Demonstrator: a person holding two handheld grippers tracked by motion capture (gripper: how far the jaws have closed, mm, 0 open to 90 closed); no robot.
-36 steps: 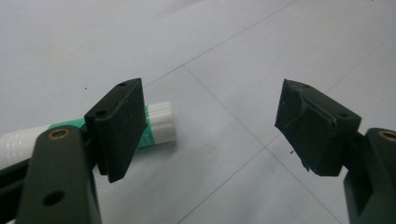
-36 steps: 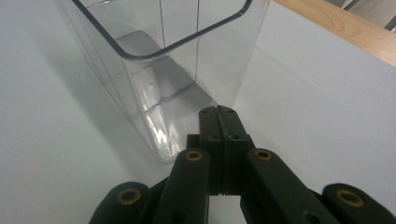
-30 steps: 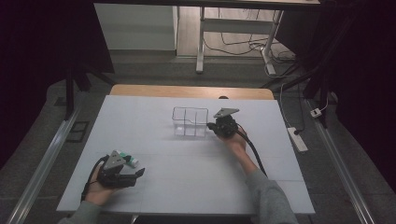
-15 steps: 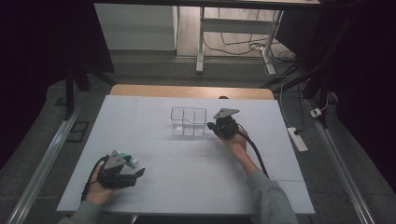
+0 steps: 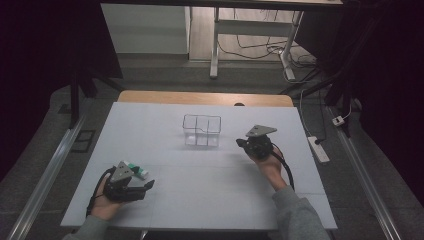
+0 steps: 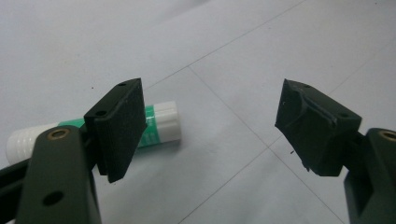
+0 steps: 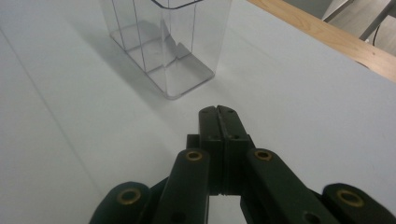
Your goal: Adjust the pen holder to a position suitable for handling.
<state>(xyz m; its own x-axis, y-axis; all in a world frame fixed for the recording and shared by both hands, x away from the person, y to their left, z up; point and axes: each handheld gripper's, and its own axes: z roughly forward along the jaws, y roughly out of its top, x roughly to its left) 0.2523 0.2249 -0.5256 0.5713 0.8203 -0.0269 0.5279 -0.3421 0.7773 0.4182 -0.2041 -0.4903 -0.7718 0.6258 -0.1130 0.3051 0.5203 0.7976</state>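
A clear plastic box [image 5: 201, 131] with inner dividers stands upright mid-table; it looks empty in the right gripper view, where the box [image 7: 163, 42] rises just ahead. My right gripper [image 5: 240, 143] is a short way to the box's right, apart from it, and the right gripper [image 7: 218, 110] has its jaws pressed together with nothing between them. A green-and-white glue stick [image 5: 136, 170] lies flat at the near left. My left gripper [image 5: 147, 185] rests beside it. In its own view the left gripper [image 6: 210, 126] is open, and the glue stick [image 6: 161, 122] lies behind one jaw, outside the gap.
The white table top [image 5: 165, 115] ends at a wooden strip [image 5: 200, 97] along the far edge. A power strip [image 5: 319, 149] lies on the floor to the right. Metal rails [image 5: 45, 175] run along both sides of the table.
My right gripper has drawn back from the clear box, to the right and toward the person. The left gripper and the glue stick have stayed put.
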